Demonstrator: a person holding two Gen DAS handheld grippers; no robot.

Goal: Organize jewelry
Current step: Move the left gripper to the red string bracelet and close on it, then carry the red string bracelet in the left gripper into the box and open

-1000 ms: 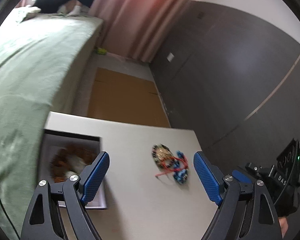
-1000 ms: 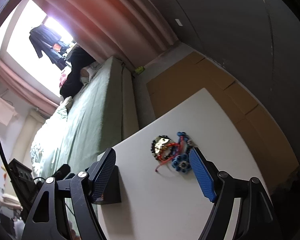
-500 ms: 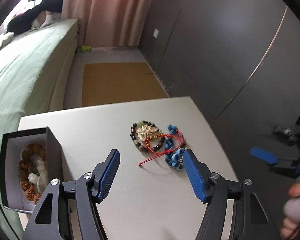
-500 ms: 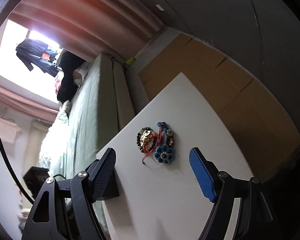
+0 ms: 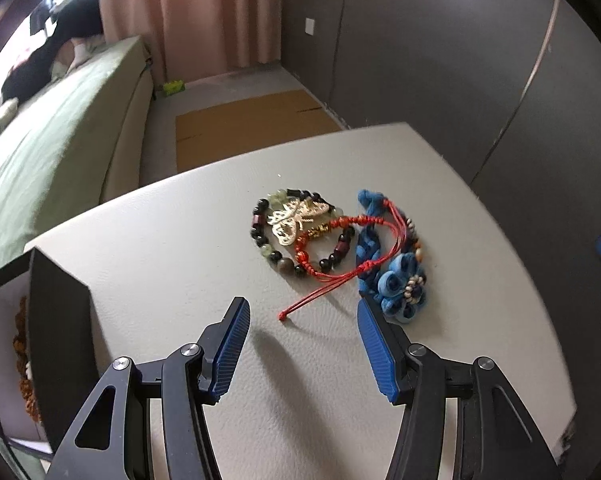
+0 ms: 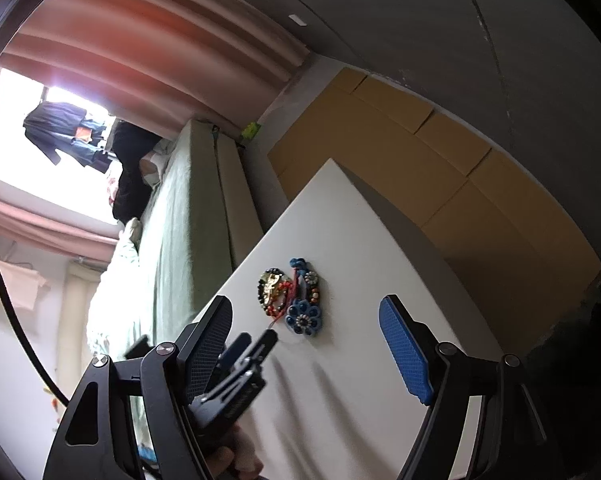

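A pile of jewelry lies on the white table [image 5: 180, 264]: a dark bead bracelet [image 5: 300, 268] with a gold butterfly piece [image 5: 294, 218], a red cord bracelet [image 5: 340, 248], and a blue braided band with a blue flower [image 5: 400, 286]. My left gripper [image 5: 304, 316] is open and empty, low over the table, its tips just short of the red cord's end. My right gripper [image 6: 306, 332] is open and empty, farther back and higher; the pile [image 6: 292, 300] shows between its fingers. A black box [image 5: 56, 344] with brown beads inside stands at the left.
The left gripper [image 6: 244, 354] shows in the right wrist view, close to the pile. A green bed [image 5: 48, 148] runs along the table's left side. Cardboard [image 5: 248, 120] lies on the floor beyond the table. Dark wall panels [image 5: 480, 60] stand to the right.
My left gripper has moved forward and down toward the jewelry pile, which now lies close before its tips. The right gripper's view has tilted and drawn back a little.
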